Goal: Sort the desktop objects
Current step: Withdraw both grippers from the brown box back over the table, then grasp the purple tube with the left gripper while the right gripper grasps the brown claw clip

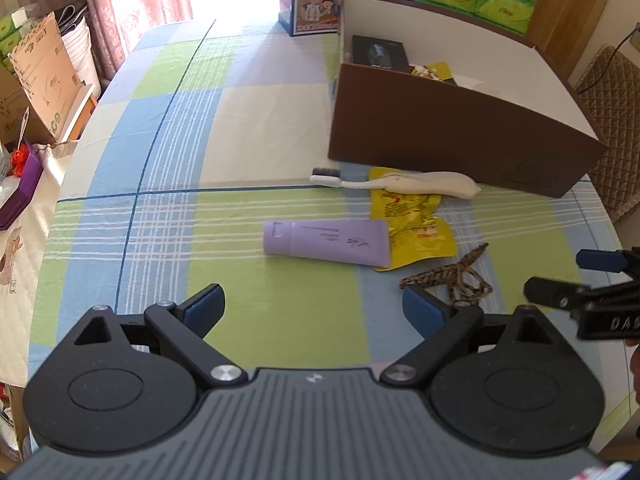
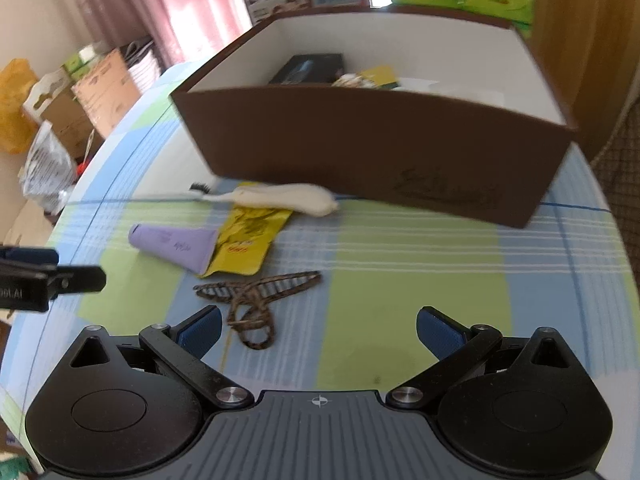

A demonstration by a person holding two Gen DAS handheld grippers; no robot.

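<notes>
1. The left gripper (image 1: 314,308) and the right gripper (image 2: 318,332) both hover low over the near part of the checked surface (image 1: 160,168). On each, the jaws are spread wide with nothing between them.

2. Nearest lies the leopard-print hair clip (image 2: 256,296), just ahead of the right gripper's left finger. It looks light, stiff and thin — likely to skate on the cloth, so a pinch across its narrow middle, where the loops meet, seems safest.

3. Next out is the purple tube (image 1: 326,242), lying on its side, cap to the left, its crimped end resting on the yellow packet (image 1: 412,224). I judge it soft-walled and a little slick; holding near the firm cap end should squash it least.

4. The yellow packet is flat, crinkly foil, probably very light. It is pinned under both the tube and the toothbrush, so an exposed corner is the place to take it — ideally after those two are lifted off.

5. The white toothbrush (image 1: 348,181) lies just before the box, dark bristles to the left, its handle running into a cream-coloured sleeve or cover. It is rigid and slim; the thicker covered part gives better purchase.

6. Farthest is the brown box (image 2: 360,140), open-topped and white inside, already holding a dark carton and some small packets. It is presumably where the loose things go.
</notes>
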